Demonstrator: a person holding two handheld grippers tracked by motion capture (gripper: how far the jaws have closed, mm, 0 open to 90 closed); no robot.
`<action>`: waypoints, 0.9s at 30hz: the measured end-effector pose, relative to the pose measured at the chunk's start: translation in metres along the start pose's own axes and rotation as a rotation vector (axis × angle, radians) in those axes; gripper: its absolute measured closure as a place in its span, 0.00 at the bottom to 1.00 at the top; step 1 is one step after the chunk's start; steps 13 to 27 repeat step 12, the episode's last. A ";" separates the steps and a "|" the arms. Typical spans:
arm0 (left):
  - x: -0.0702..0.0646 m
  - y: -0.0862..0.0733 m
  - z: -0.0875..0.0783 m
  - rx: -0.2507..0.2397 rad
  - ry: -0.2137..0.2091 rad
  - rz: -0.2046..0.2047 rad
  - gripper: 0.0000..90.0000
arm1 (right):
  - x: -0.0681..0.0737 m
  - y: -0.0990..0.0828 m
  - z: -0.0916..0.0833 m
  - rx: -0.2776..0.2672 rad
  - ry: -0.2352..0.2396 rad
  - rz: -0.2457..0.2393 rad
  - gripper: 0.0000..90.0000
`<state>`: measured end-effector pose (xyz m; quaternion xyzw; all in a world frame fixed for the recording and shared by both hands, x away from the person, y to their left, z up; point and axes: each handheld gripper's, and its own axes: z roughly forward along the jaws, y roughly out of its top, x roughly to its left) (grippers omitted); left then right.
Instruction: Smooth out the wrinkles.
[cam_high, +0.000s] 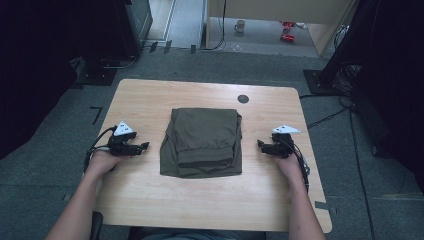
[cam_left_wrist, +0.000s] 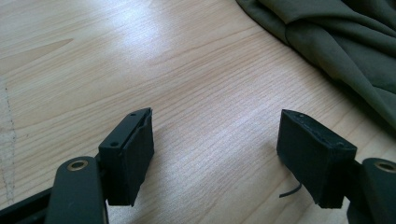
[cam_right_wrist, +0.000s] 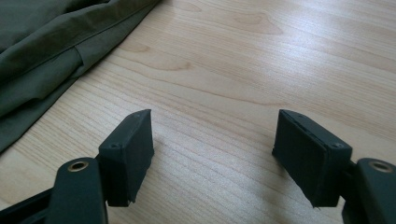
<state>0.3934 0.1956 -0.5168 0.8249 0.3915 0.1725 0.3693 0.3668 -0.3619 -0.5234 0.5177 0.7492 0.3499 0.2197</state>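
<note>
A dark olive garment (cam_high: 202, 142), folded into a rough rectangle, lies in the middle of the light wooden table (cam_high: 150, 95). My left gripper (cam_high: 145, 146) rests on the table to the garment's left, pointing toward it, jaws wide apart with only bare wood between them (cam_left_wrist: 215, 149). The garment's edge (cam_left_wrist: 345, 51) lies beyond its jaws at the upper right. My right gripper (cam_high: 259, 144) sits to the garment's right, pointing at it, open and holding nothing (cam_right_wrist: 212, 149). Folded cloth (cam_right_wrist: 51, 56) fills the upper left of the right gripper view.
A round dark cable hole (cam_high: 243, 98) sits near the table's far edge. Beyond the table are grey carpet, dark stands at both sides with cables (cam_high: 330, 117), a mug (cam_high: 240, 26) and red objects (cam_high: 288, 30) on the floor far back.
</note>
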 end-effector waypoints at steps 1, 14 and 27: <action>0.000 0.000 0.000 0.000 0.000 0.000 0.30 | 0.000 0.000 0.000 0.000 -0.001 0.001 0.31; 0.000 0.000 0.000 0.002 0.008 -0.006 0.28 | 0.001 0.000 0.001 0.010 -0.017 0.014 0.23; 0.000 0.000 0.000 0.002 0.008 -0.006 0.28 | 0.001 0.000 0.001 0.010 -0.017 0.014 0.23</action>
